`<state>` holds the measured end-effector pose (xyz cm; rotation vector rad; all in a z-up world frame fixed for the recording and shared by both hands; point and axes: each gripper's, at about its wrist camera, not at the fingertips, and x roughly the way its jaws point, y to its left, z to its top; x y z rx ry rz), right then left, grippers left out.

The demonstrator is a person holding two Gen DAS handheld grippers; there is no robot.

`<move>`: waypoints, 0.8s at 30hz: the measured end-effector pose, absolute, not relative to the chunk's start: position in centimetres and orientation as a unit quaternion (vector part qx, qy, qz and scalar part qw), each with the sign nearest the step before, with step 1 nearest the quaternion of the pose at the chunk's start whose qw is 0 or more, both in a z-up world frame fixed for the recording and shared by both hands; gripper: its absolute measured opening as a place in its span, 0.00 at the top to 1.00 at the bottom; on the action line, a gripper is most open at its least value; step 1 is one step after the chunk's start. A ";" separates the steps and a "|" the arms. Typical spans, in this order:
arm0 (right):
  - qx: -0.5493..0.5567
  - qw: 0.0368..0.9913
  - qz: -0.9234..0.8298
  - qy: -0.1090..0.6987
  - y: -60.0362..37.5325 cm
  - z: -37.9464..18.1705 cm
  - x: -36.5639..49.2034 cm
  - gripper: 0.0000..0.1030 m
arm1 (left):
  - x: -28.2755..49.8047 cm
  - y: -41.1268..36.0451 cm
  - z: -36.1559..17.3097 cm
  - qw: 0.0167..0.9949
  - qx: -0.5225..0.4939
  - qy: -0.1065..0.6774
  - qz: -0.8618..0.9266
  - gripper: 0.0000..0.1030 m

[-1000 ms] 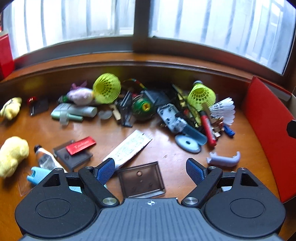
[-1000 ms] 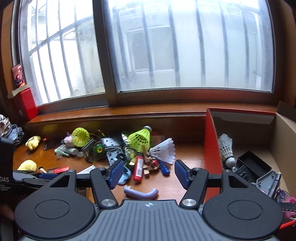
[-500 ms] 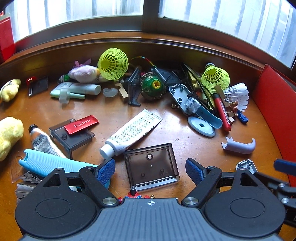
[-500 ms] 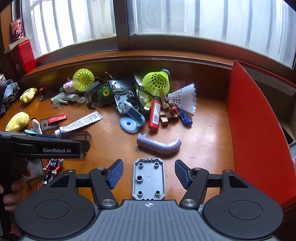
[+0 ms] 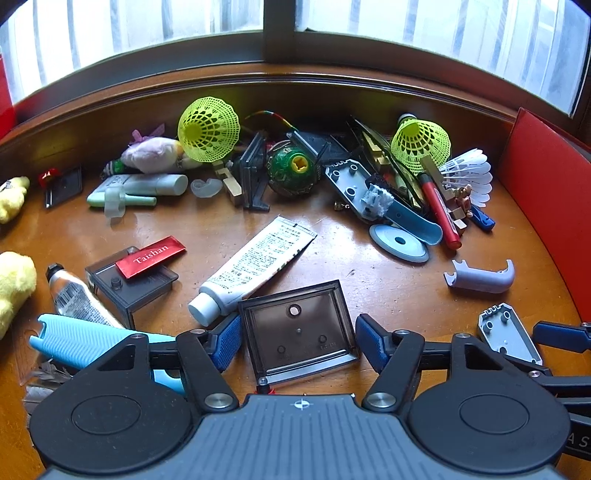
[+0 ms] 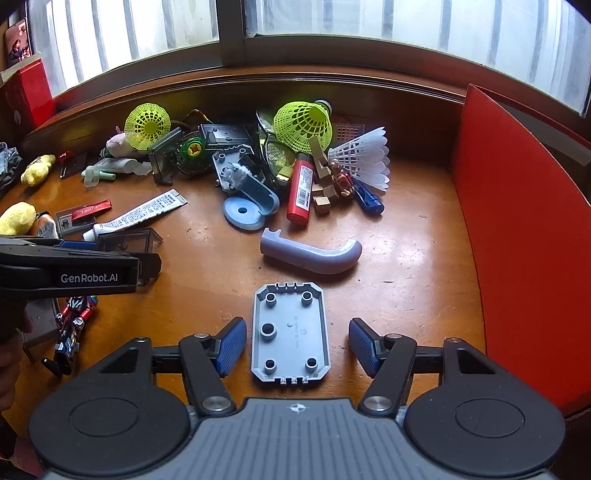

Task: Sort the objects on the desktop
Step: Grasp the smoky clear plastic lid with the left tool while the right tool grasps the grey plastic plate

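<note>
Clutter (image 5: 369, 184) on wooden desk (image 6: 406, 266) (window (image 6: 332, 22) behind)

Bare desk (image 6: 406, 266) right of the handle (image 6: 310, 254) — red wall (image 6: 517, 221) bounds it.

Behind your clutter you have a barred window (image 6: 332, 22) above a wooden sill (image 6: 258, 74), with a red box (image 6: 31, 88) at its left end and the brown desk (image 6: 406, 258) underneath.
</note>
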<state>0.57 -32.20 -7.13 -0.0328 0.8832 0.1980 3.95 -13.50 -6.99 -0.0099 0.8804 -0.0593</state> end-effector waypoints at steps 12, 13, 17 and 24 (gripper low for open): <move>-0.025 0.902 0.094 0.421 -31.5 -7.0 0.8 0.55 | 3.7 -13.3 -5.8 0.911 0.003 0.409 -0.045 0.37; -0.024 0.903 0.093 0.419 -31.6 -6.9 0.8 0.55 | 3.7 -13.3 -5.7 0.912 0.003 0.407 -0.045 0.37; -0.021 0.911 0.094 0.402 -31.7 -6.1 0.6 0.55 | 3.7 -13.3 -5.0 0.916 0.005 0.399 -0.047 0.47; -0.012 0.918 0.097 0.384 -32.2 -5.1 0.4 0.55 | 3.7 -13.5 -5.0 0.915 0.011 0.400 -0.054 0.44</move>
